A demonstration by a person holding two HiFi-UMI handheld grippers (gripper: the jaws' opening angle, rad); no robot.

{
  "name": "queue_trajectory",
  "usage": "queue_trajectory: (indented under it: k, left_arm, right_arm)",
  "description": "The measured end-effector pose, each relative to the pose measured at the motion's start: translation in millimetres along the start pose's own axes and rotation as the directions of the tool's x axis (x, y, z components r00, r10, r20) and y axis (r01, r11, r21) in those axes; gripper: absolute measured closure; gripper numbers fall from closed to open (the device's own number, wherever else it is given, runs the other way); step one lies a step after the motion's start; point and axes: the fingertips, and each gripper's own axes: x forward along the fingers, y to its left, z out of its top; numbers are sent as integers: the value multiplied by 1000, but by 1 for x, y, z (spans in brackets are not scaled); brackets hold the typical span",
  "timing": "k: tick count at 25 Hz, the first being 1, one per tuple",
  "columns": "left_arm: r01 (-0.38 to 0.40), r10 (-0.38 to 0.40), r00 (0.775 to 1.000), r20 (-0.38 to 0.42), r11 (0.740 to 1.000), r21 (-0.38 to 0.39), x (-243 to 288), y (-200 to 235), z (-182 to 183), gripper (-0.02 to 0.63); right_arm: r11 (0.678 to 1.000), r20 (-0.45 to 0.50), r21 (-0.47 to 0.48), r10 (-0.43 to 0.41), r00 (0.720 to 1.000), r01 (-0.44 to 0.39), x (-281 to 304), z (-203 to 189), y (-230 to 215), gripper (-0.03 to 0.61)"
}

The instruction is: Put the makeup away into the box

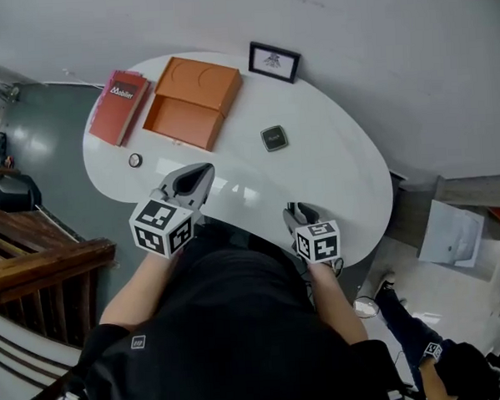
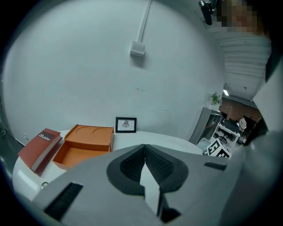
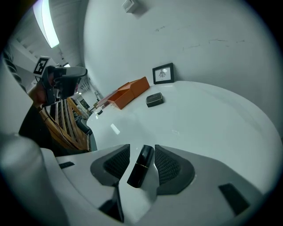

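On the white table [image 1: 340, 173], an orange box [image 1: 179, 122] lies open at the far left, its lid folded back; it also shows in the left gripper view [image 2: 77, 154]. A black compact [image 1: 273, 138] rests mid-table. A small round item [image 1: 135, 160] sits near the left edge. My right gripper [image 3: 142, 148] is low at the near edge, jaws apart, with a black lipstick tube [image 3: 140, 167] lying between the pads with a gap on either side. In the head view the right gripper [image 1: 299, 213] hides the tube. My left gripper [image 1: 200, 174] hovers over the near-left edge, shut and empty.
A red book [image 1: 120, 106] lies left of the box. A framed picture [image 1: 274, 61] stands against the wall behind the table. Wooden furniture [image 1: 36, 256] stands to the left of the person. A white wall runs close behind the table.
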Motion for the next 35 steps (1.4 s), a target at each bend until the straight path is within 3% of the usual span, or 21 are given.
queue_trajectory:
  k: [12, 17, 21, 24, 27, 35]
  left_arm:
    - [121, -120, 992, -26, 993, 6, 29, -15, -7, 599]
    - [124, -124, 992, -25, 992, -21, 22, 2, -16, 599]
    - [119, -120, 992, -23, 992, -50, 12, 23, -25, 600]
    - [121, -122, 992, -15, 990, -79, 8, 40, -30, 599]
    - [134, -135, 991, 2, 987, -89, 4, 53, -29, 598]
    - [151, -145, 988, 60, 984, -98, -11, 97, -14, 598]
  right_arm:
    - [995, -18, 13, -98, 995, 98, 4, -18, 0, 400]
    - [988, -65, -5, -154, 986, 154, 17, -21, -1, 407]
    - [973, -78, -46, -231, 970, 228, 16, -21, -6, 460]
    - [960, -85, -94, -273, 958, 266, 17, -22, -7, 466]
    - [955, -102, -70, -293, 951, 287, 17, -21, -8, 470]
    - [946, -7, -24, -322, 947, 322, 1, 34, 4, 471]
